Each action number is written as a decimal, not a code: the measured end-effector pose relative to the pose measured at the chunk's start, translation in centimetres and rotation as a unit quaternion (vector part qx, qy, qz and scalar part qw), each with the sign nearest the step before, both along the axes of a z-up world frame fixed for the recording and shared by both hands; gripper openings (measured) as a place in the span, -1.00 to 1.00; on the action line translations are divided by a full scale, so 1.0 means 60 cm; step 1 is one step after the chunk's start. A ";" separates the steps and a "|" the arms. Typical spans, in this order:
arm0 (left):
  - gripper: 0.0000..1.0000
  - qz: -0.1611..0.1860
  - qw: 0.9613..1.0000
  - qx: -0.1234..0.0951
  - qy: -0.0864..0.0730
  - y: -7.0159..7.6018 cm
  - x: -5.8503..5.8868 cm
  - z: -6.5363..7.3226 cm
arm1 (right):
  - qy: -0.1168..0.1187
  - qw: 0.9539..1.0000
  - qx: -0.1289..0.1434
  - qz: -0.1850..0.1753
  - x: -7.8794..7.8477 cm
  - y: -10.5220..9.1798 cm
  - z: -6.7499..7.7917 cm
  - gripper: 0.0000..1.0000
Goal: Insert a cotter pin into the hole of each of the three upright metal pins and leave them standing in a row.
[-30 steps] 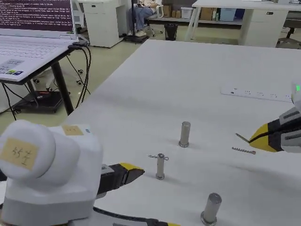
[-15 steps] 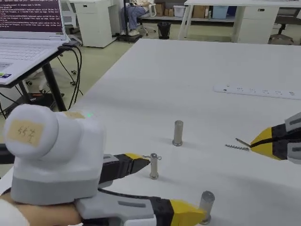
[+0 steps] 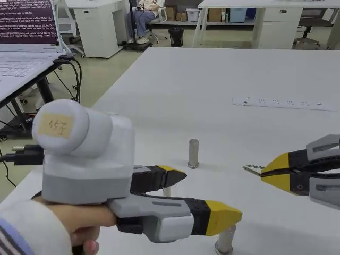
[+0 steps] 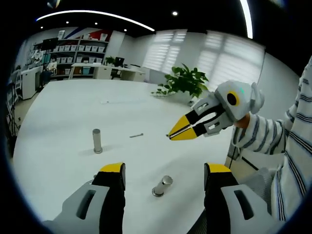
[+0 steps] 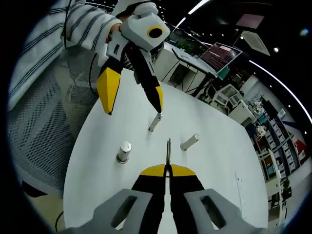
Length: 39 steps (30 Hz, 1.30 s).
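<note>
Three upright metal pins stand on the white table (image 3: 212, 95): the far pin (image 3: 193, 153), the near pin (image 3: 224, 240), and the middle pin (image 3: 167, 191), mostly hidden behind my left gripper. My left gripper (image 3: 210, 195) is open, one jaw in front of the middle pin and the other just above the near pin. In the left gripper view the near pin (image 4: 162, 185) lies between its jaws. My right gripper (image 5: 168, 168) is shut on a cotter pin (image 5: 168, 151), which points at the row of pins. A second cotter pin (image 4: 136, 135) lies loose on the table.
A white power strip (image 3: 276, 103) lies further back on the table. A laptop (image 3: 21, 48) sits on a side stand to the left, with cables hanging below. Desks, cabinets and a seated person are in the background.
My left gripper has moved forward and to the right, so it now covers the middle pin. My right gripper has shifted a little left with the cotter pin. The head camera has moved too.
</note>
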State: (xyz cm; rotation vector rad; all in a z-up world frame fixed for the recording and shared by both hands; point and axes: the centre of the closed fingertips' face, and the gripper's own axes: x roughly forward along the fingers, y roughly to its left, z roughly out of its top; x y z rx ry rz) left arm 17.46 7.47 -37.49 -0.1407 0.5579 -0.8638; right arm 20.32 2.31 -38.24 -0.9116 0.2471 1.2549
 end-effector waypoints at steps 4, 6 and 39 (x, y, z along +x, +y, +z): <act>0.13 -0.008 1.000 -0.023 0.005 -0.019 0.003 0.011 | -0.002 1.000 0.005 0.005 -0.010 0.008 -0.001 -1.00; 0.04 -0.003 0.999 -0.043 0.012 -0.025 0.007 0.018 | -0.001 1.000 0.008 0.009 -0.016 0.014 0.000 -1.00; -0.94 0.028 0.991 -0.094 0.091 -0.044 0.000 -0.011 | -0.005 0.999 0.004 0.038 -0.059 0.038 0.000 -1.00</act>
